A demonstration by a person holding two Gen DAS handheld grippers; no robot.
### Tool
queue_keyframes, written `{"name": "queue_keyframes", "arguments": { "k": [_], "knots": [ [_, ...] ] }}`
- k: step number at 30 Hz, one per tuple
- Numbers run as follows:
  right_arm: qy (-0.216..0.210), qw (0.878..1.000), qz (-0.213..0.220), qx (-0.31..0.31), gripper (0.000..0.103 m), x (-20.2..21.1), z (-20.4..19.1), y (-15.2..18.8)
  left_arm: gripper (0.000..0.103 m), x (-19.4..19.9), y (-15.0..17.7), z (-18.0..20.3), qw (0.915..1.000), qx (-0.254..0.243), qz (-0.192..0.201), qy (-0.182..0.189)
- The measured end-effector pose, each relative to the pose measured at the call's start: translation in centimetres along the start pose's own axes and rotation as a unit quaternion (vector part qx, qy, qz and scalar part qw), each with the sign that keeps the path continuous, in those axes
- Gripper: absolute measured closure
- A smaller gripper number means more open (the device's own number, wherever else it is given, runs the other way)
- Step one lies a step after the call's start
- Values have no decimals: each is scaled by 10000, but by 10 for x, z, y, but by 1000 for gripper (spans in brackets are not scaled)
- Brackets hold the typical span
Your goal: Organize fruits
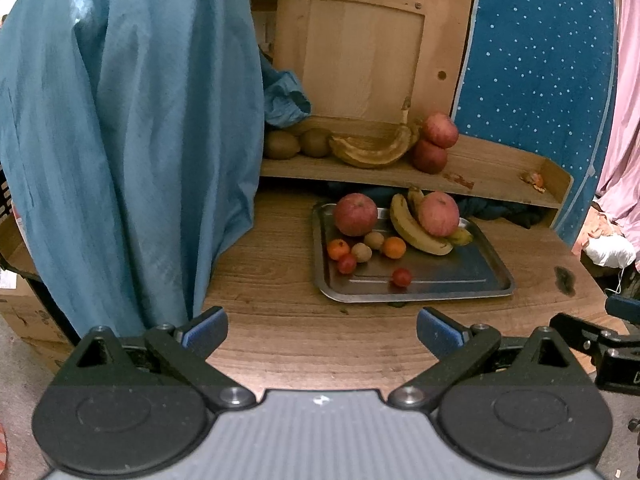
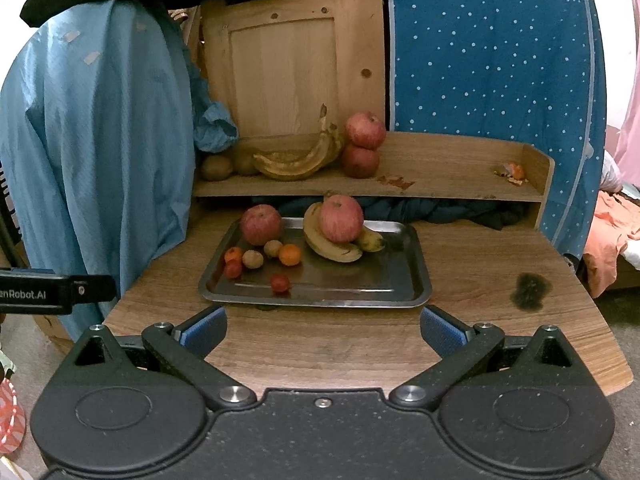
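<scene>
Right wrist view | left gripper (image 1: 322, 330) and right gripper (image 2: 323, 330) both spread wide, empty, short of steel tray (image 2: 416, 280) | tray: two apples, bananas (image 2: 332, 246), small fruits | shelf (image 2: 440, 168) behind tray: apples, bananas, kiwis | sorting looks partly done

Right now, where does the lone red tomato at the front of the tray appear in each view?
Left wrist view: the lone tomato sits just right of centre, near the tray's front rim.
Right wrist view: the same tomato sits left of centre.
Shared landmark: the metal tray under it.
</scene>
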State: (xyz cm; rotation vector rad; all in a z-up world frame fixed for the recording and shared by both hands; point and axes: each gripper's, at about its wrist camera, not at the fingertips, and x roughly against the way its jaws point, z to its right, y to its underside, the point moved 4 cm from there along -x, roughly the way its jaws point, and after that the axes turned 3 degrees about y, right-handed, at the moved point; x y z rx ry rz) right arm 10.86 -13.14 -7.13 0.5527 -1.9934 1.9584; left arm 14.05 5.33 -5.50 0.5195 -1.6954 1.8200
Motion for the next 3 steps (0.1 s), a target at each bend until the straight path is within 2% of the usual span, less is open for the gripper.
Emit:
{"name": "queue_keyframes", "arguments": {
  "k": [3],
  "knots": [
    [6, 10000, -45, 21, 1, -3, -3, 1, 0, -2, -1, -2, 10000, 7, -15, 23]
  ]
}}
